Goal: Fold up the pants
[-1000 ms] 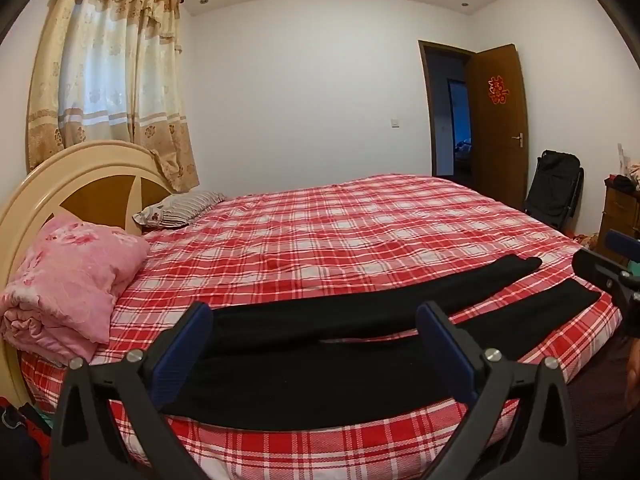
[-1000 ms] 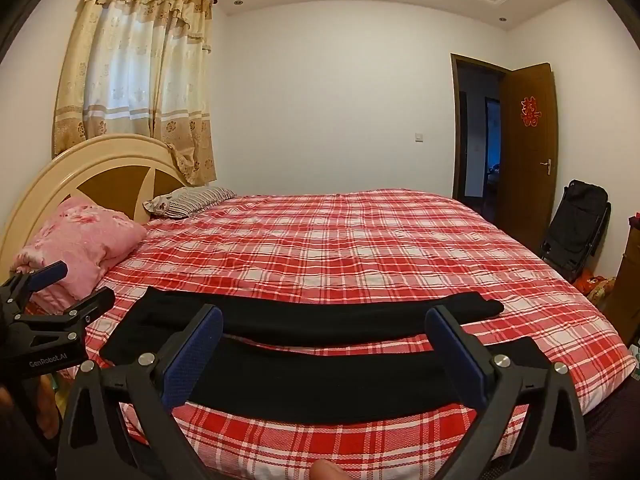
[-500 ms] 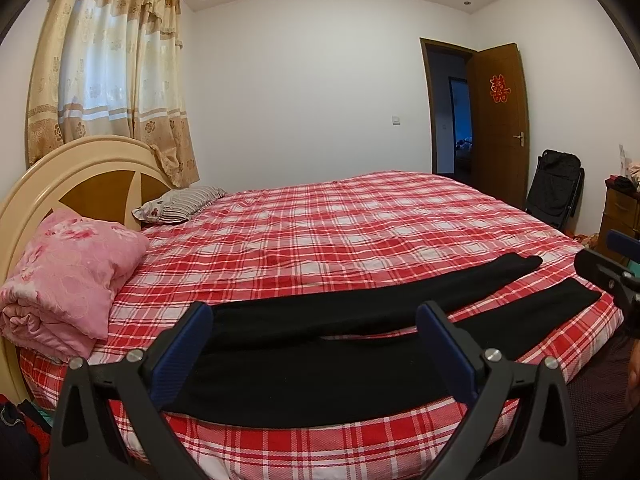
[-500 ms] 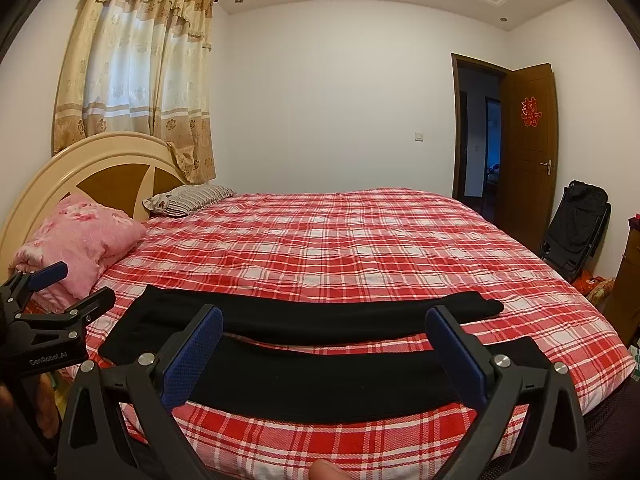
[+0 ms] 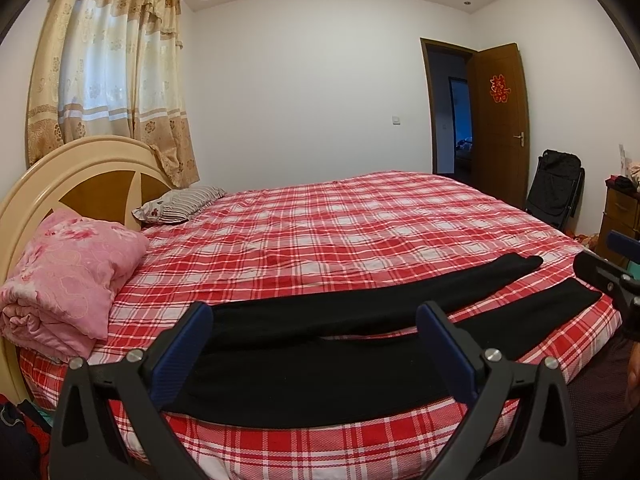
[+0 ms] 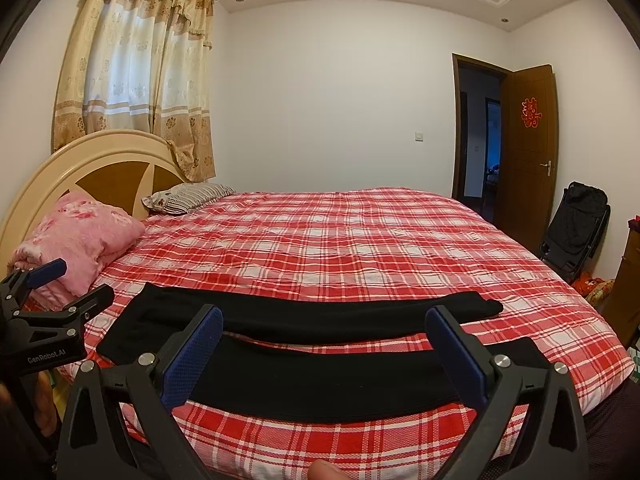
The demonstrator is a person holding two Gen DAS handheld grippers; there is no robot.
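Black pants lie flat along the near edge of a bed with a red plaid cover, waist to the left, both legs spread apart and running right. My left gripper hovers open before the waist end, nothing between its blue pads. My right gripper hangs open in front of the legs, also holding nothing. In the right wrist view the left gripper shows at the left edge; in the left wrist view the right gripper shows at the right edge.
A folded pink quilt and a striped pillow lie by the round headboard. A black folded chair, a wooden dresser and an open door stand on the right.
Both views have shifted only slightly; the left gripper's camera has drifted a little. The pants lie unmoved and both grippers stay open.
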